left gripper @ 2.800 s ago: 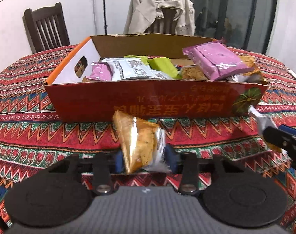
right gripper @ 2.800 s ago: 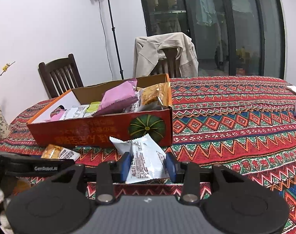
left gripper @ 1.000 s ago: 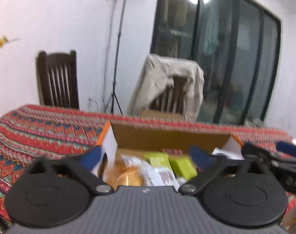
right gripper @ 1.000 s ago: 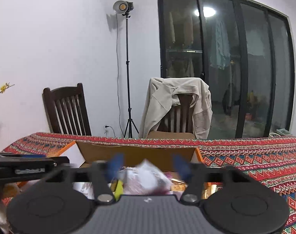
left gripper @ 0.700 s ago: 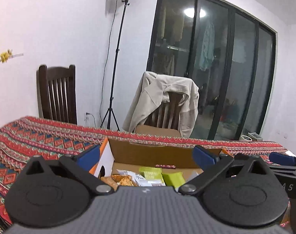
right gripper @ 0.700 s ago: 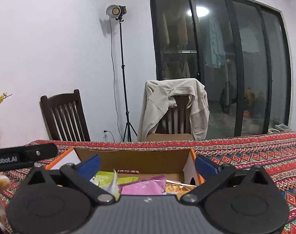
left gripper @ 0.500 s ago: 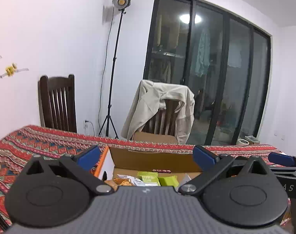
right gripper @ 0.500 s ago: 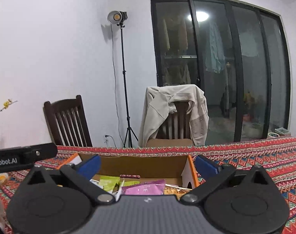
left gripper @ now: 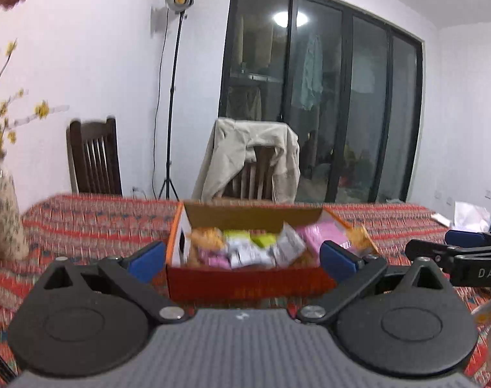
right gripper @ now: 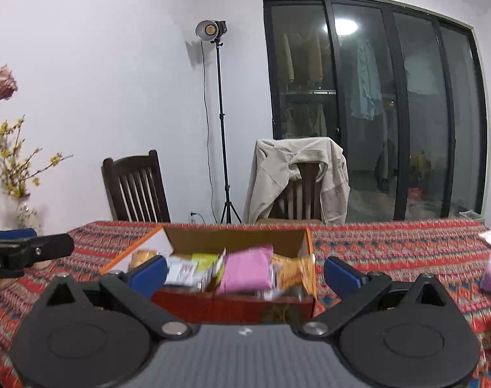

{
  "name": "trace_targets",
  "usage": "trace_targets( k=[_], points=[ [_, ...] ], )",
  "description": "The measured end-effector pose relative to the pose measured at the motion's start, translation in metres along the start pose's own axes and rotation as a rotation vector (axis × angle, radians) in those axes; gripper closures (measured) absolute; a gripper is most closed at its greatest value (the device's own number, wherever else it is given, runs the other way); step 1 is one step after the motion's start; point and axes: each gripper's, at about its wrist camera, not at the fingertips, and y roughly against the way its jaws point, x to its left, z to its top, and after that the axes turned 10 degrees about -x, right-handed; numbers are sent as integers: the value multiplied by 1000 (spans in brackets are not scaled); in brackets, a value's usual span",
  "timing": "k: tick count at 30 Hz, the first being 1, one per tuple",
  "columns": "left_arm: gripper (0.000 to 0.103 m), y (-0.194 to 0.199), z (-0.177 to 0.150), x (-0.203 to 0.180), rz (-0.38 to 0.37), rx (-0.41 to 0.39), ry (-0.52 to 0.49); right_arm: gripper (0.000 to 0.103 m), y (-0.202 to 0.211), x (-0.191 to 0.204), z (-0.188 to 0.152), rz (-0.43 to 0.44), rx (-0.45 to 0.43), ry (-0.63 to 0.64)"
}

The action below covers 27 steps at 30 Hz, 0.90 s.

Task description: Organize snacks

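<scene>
Snacks (left gripper: 245, 249) filled a red box (left gripper: 248, 283) at frame centre on a patterned tablecloth (left gripper: 84, 223); both grippers (left gripper: 242, 258) (right gripper: 245, 274) stood wide apart, empty.

snack packets (left gripper: 245, 249) blurred (labels unreadable), vase (left gripper: 1, 207) cut off

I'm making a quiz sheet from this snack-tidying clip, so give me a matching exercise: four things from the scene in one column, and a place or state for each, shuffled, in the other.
Things:
1. cardboard box
2. beige jacket
3. right gripper
4. studio light

Places or states:
A. open, nothing between its fingers
B. on a tall stand by the white wall
C. draped over a chair back behind the table
D. on the patterned tablecloth, full of snack packets

Pairs: 1-D, 2-C, 3-A, 4-B
</scene>
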Motion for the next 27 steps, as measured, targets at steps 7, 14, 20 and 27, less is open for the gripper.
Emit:
trace_targets(
  k=[7,14,20,27],
  points=[
    [0,15,-36,-2,-8,34,6,0,18,-4,-38,7,55,-39],
    [0,10,-58,-7,2,43,-35,0,17,-2,-65,25,88,-43],
    [0,1,-67,-8,7,74,-44,0,13,0,-73,29,93,-32],
    [0,-3,-72,-10,10,90,-56,0,12,-8,-73,13,95,-65]
  ],
)
